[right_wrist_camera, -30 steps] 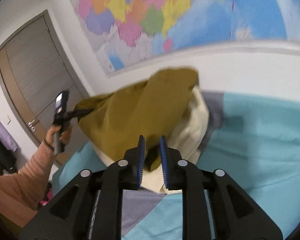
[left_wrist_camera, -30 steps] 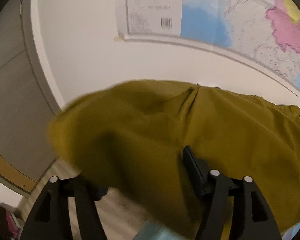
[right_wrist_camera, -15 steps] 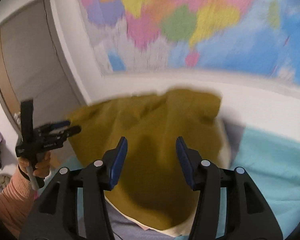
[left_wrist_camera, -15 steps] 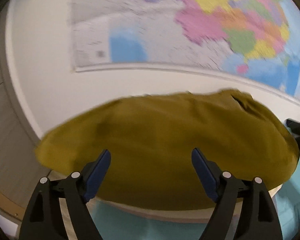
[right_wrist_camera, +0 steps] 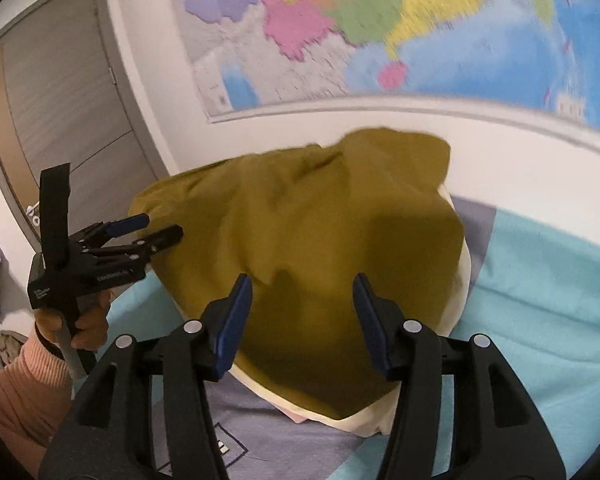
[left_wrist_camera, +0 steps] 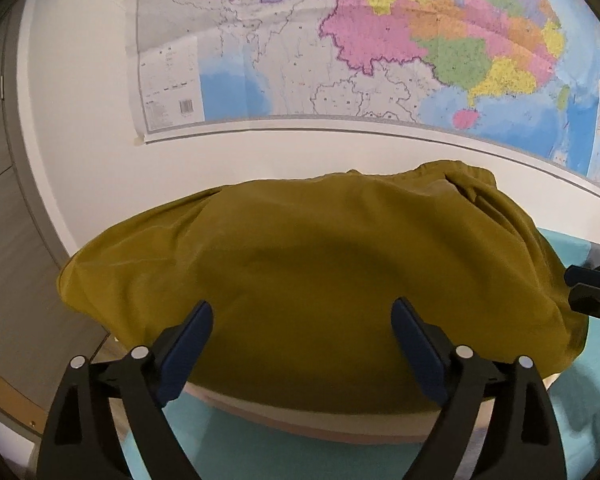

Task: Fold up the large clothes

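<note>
Two views split the scene between them. Only the right wrist view shows the gray door point(right_wrist_camera: 60, 112), the person's left hand point(right_wrist_camera: 78, 326) in a peach sleeve, and the left hand-held gripper point(right_wrist_camera: 162, 229) from outside, its jaws apart just beside the near-left edge of the mustard garment point(right_wrist_camera: 308, 240). Only the left wrist view shows the map point(left_wrist_camera: 380, 48) sharply, with its barcode corner, and the right hand-held gripper point(left_wrist_camera: 572, 286) poking in at the frame's right edge.

Both hand-held grippers stand wide open and grip nothing. The garment lies heaped over a cream pillow point(right_wrist_camera: 458, 300) on the teal bed point(right_wrist_camera: 540, 280), against the white wall point(left_wrist_camera: 92, 160). Bare bedding stretches to the right of the heap, and the garment's left edge overhangs the bed toward the door.
</note>
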{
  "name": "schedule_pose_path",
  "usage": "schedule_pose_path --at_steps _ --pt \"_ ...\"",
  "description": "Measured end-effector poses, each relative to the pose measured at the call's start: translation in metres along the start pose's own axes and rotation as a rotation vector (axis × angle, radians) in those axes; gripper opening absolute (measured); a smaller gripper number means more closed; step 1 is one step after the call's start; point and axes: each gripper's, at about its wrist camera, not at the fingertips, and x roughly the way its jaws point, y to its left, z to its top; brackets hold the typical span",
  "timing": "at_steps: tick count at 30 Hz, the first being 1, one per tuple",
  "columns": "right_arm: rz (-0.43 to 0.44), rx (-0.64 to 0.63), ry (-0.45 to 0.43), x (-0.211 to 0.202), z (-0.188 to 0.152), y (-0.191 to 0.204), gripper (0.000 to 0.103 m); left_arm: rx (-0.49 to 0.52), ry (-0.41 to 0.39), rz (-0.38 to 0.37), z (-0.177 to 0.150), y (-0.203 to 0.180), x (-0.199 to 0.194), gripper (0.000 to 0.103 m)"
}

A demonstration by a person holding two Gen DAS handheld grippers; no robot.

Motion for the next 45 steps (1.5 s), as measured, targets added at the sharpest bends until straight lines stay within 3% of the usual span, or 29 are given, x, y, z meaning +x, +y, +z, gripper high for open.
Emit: schedule_pose_path --at_steps 7,13,21,23,28,33,45 --pt "-0.019 -0.025 0.105 0.039 -0.011 0.006 0.054 0.01 0.026 -0.014 -0.01 -0.017 0.009 0.096" --pt "-0.017 -0.003 0.097 0.032 -0.015 0.008 0.057 -0.013 0.051 0.013 -0.019 -0.017 0.018 0.096" --pt "-0.046 -0.095 -0.006 -0.014 -0.029 0.04 0.077 -0.036 -0.02 0.032 -0.035 -0.03 -0.028 0.096" --pt "-0.055 -0.107 -0.012 -0.02 -0.036 0.047 0.088 -0.058 -0.016 0.033 -0.042 -0.033 -0.039 0.096" --pt "-0.08 -0.133 -0.03 -0.037 -0.055 0.063 0.097 -0.089 -0.022 0.04 -0.058 -0.042 -0.062 0.096" --pt "-0.083 -0.124 -0.044 -0.054 -0.068 0.069 0.097 -0.102 0.0 0.071 -0.074 -0.049 -0.078 0.096" --pt "-0.077 -0.133 -0.05 -0.076 -0.092 0.084 0.097 -0.122 -0.064 0.113 -0.096 -0.053 -0.122 0.096"
